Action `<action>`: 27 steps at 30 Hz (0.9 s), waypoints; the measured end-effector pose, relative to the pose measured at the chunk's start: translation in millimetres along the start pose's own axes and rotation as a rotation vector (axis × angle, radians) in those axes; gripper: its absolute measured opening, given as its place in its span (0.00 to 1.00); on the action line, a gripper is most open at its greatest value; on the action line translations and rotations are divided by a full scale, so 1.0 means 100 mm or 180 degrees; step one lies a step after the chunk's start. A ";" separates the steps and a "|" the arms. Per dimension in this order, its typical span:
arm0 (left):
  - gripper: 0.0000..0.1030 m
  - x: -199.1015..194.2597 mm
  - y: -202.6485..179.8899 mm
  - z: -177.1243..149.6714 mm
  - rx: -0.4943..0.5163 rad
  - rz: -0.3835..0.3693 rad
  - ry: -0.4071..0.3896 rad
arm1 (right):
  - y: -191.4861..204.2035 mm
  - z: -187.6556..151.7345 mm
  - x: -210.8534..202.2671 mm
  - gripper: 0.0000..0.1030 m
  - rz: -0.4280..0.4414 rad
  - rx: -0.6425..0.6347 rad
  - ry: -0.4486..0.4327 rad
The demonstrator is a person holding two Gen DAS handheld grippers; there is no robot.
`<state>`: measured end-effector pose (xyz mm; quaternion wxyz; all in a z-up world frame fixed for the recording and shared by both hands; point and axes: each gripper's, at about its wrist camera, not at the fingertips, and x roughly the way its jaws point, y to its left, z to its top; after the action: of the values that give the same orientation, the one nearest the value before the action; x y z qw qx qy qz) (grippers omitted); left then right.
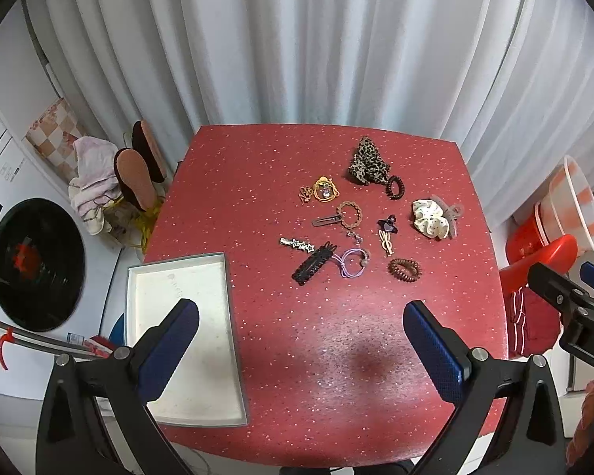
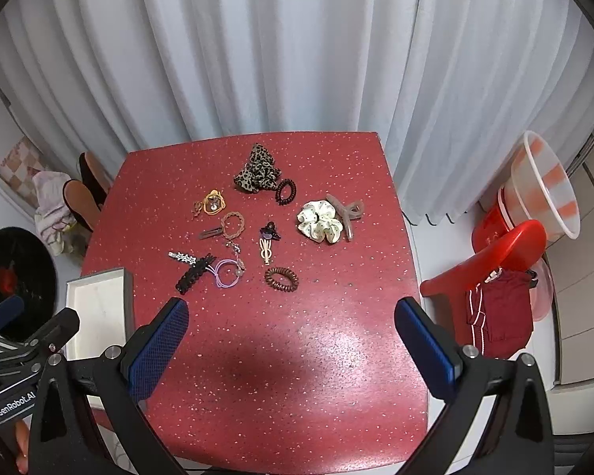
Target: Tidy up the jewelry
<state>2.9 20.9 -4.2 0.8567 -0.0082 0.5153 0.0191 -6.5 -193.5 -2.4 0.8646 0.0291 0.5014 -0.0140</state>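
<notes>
Several hair accessories lie on the red table (image 1: 281, 182): a leopard scrunchie (image 1: 366, 162), a white scrunchie (image 1: 429, 219) with a clear claw clip, a brown coil tie (image 1: 404, 269), a purple tie (image 1: 350, 263), a black clip (image 1: 312, 264), a star clip (image 1: 297, 244) and a gold charm (image 1: 324, 190). An empty white tray (image 1: 186, 332) sits at the table's left front. My left gripper (image 1: 301, 316) is open above the near table, partly over the tray. My right gripper (image 2: 291, 314) is open above the near table, short of the brown coil tie (image 2: 282, 278). The tray (image 2: 99, 308) is to its left.
White curtains hang behind the table. A red chair (image 2: 503, 253) with dark red cloth and plastic basins (image 2: 542, 194) stand to the right. A washing machine door (image 1: 35, 265), slippers and cloth are on the left.
</notes>
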 end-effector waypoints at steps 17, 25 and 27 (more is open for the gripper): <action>1.00 0.06 0.03 -0.02 -0.0010 0.0017 0.0026 | 0.01 0.03 0.05 1.00 -0.0001 0.0008 0.0028; 1.00 0.07 0.02 -0.06 -0.0006 0.0028 0.0042 | 0.00 0.01 0.05 1.00 0.0003 0.0017 0.0033; 1.00 0.06 0.01 -0.06 -0.0006 0.0034 0.0040 | -0.01 0.00 0.06 1.00 0.0006 0.0022 0.0037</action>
<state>0.3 22.3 -12.8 0.8533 -0.0065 0.5208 0.0240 -3.6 -194.8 -7.4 0.8616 0.0327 0.5063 -0.0148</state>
